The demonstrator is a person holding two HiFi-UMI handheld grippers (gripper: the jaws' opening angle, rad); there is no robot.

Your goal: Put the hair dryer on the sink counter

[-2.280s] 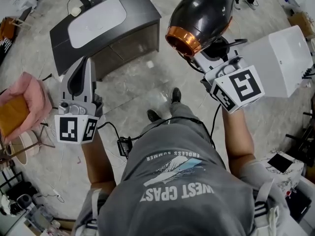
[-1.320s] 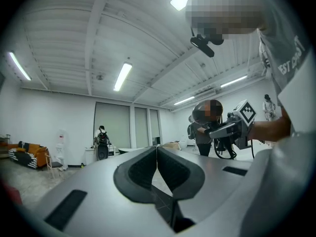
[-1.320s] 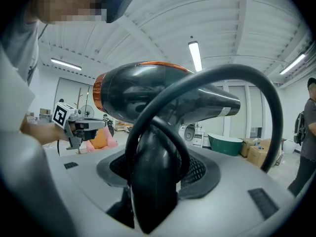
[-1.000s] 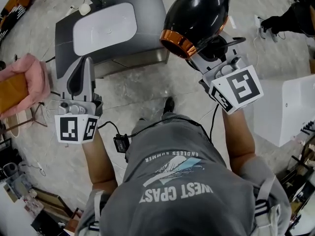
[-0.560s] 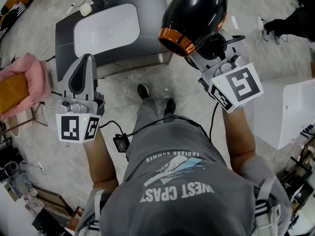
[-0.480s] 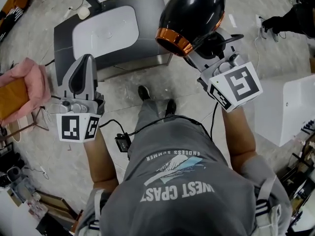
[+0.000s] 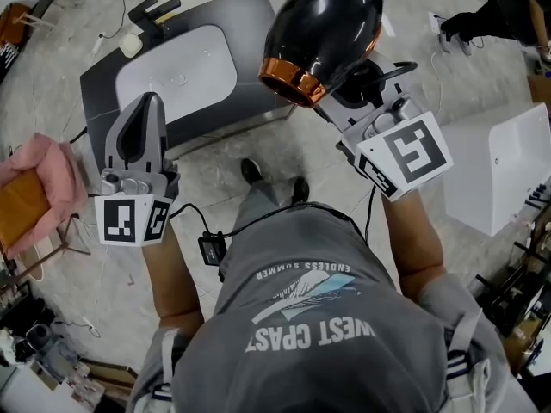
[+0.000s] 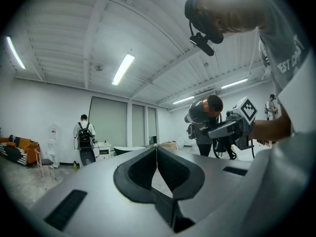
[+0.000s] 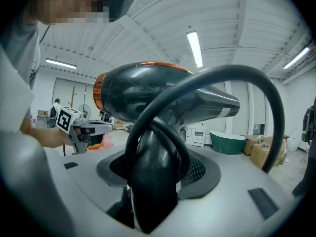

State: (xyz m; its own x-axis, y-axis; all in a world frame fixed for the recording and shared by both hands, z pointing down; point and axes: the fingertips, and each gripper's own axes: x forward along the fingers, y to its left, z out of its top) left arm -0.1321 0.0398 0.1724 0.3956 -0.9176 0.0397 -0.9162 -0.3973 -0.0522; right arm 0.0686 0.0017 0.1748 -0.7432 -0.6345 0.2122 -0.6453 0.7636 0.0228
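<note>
While one hair dryer point(image 7: 323, 28) sits in right gripper point(image 7: 360, 93), left gripper point(image 7: 145, 103) is closed

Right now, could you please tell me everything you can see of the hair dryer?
The hair dryer has a glossy black, plastic-looking body with a copper-coloured ring at one end. Its black handle is clamped in the right tongs, and its black cord loops around it. It is held in the air, not on the sink counter.
</note>
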